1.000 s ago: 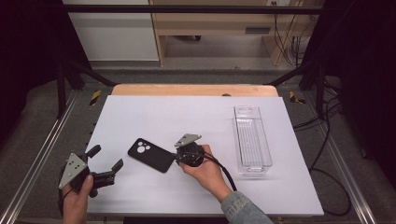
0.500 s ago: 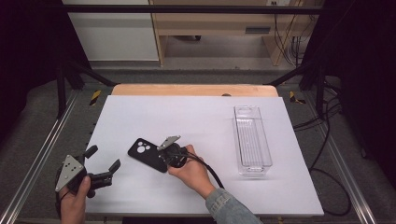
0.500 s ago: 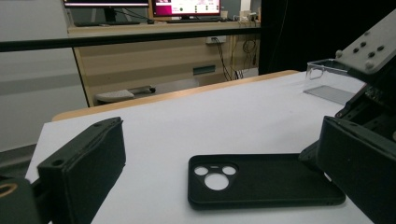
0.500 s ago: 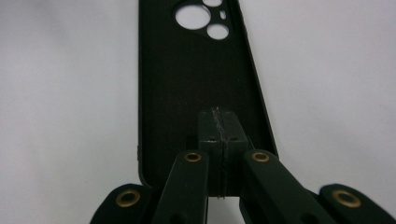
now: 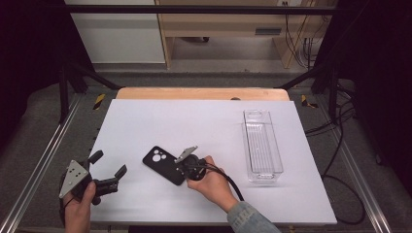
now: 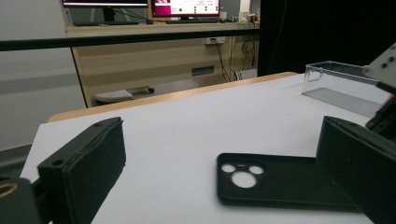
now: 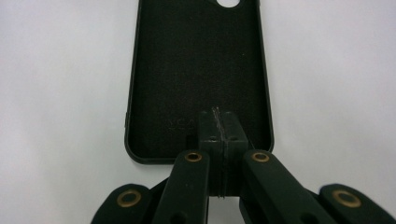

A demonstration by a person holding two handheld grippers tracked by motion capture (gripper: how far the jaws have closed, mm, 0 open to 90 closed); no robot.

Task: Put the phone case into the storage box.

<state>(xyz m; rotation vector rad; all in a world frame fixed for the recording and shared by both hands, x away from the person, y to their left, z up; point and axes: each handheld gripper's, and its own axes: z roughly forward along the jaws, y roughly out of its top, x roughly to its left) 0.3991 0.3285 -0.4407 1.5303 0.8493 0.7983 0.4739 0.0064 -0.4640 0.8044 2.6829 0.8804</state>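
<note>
**Right gripper closes above the near end of the phone case**

Since 1 second ago, the right gripper [image 5: 183, 167] has travelled from the right of the phone case [image 5: 163, 165] to its near end, and its jaws have just been closing; they now stand pressed together with nothing between them. The left gripper has kept its place.

In the high view, the black phone case lies flat on the white table [image 5: 204, 126], in the lower left-centre of the frame, with the camera holes toward the upper left. In the right gripper view, the case [image 7: 198, 74] fills the upper middle of the frame with its open inner side up, and the closed jaw tips sit over its lower part, just inside the bottom rim. Whether the tips touch the inner floor I cannot tell.

The left gripper [image 5: 108, 171] is at the lower left of the high view, held in the left hand [image 5: 77, 208], with jaws spread wide and empty. In the left gripper view the case [image 6: 280, 182] lies ahead between the 2 jaws, apart from both.

A clear plastic tray [image 5: 262, 143] stands at the right of the table, well apart from the case.

I judge that the step in hand is to pin or push the case with the closed tips. The next move probably calls for gentle downward pressure and a level push, so that the tips do not slip over the rim.
</note>
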